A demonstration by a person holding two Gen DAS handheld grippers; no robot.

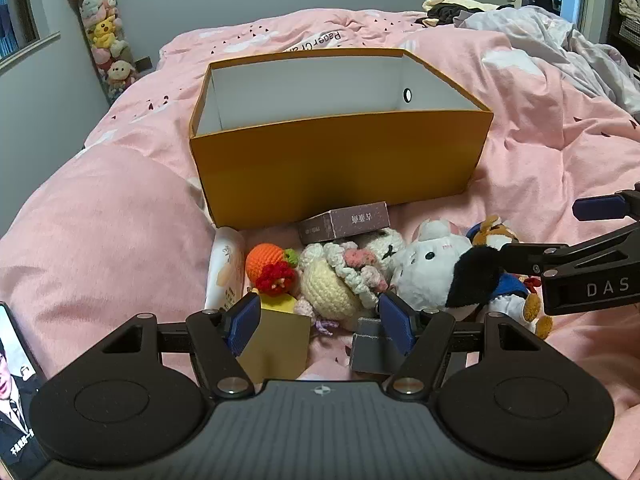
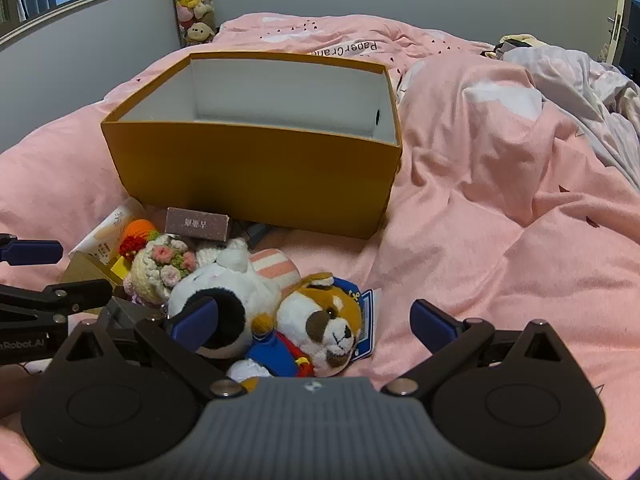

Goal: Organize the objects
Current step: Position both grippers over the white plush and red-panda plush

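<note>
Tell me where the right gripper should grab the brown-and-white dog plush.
Probably its round head: the dog plush lies on its side between the open right gripper fingers, head uppermost. Come from above and close across the head, clear of the white plush beside it.

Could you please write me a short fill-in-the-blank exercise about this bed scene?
1. The orange box stands open, and nothing shows inside; its inner walls are ____.
2. The small purple carton leans against the ____.
3. The bedding under the toys is ____.
4. The right tongs hover over the plush ____.

Answers: white; box; pink; dog
</note>
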